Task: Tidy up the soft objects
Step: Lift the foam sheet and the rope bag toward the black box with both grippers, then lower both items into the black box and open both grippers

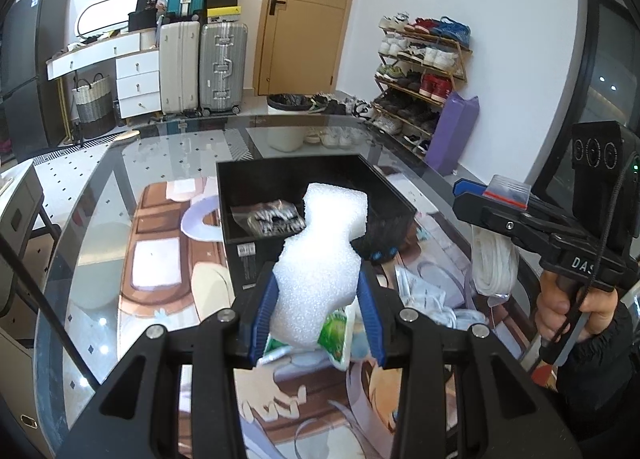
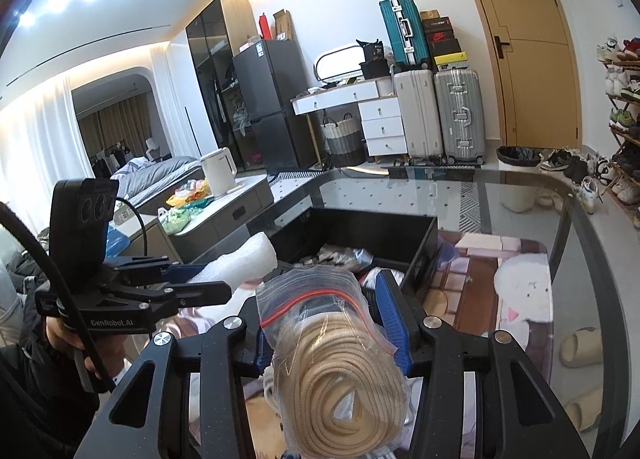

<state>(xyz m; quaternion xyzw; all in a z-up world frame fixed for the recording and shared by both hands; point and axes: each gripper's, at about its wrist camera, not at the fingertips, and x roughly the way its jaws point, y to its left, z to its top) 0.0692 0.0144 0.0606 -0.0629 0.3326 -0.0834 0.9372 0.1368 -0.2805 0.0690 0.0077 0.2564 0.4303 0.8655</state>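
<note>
The left gripper (image 1: pixel 318 291) has its jaws clamped on a white foam piece (image 1: pixel 324 243), and the right gripper (image 2: pixel 334 323) pinches a bagged rope coil (image 2: pixel 340 371). Both hang just short of the black box (image 1: pixel 240 179) on the bench (image 1: pixel 100 219). Carry each over the rim before letting go, one at a time.

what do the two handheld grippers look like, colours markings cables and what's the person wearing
Both are matte black pistol-grip frames with silver bolts and blue ribbed fingers. The left gripper reads "GenRobot.AI" on its side, carries a black block with three round lenses on top, and trails a thick black cable. The right gripper shows white letters "DAS", the same three-lens block and a thin black cord. The right hand emerges from a black sleeve.
</note>
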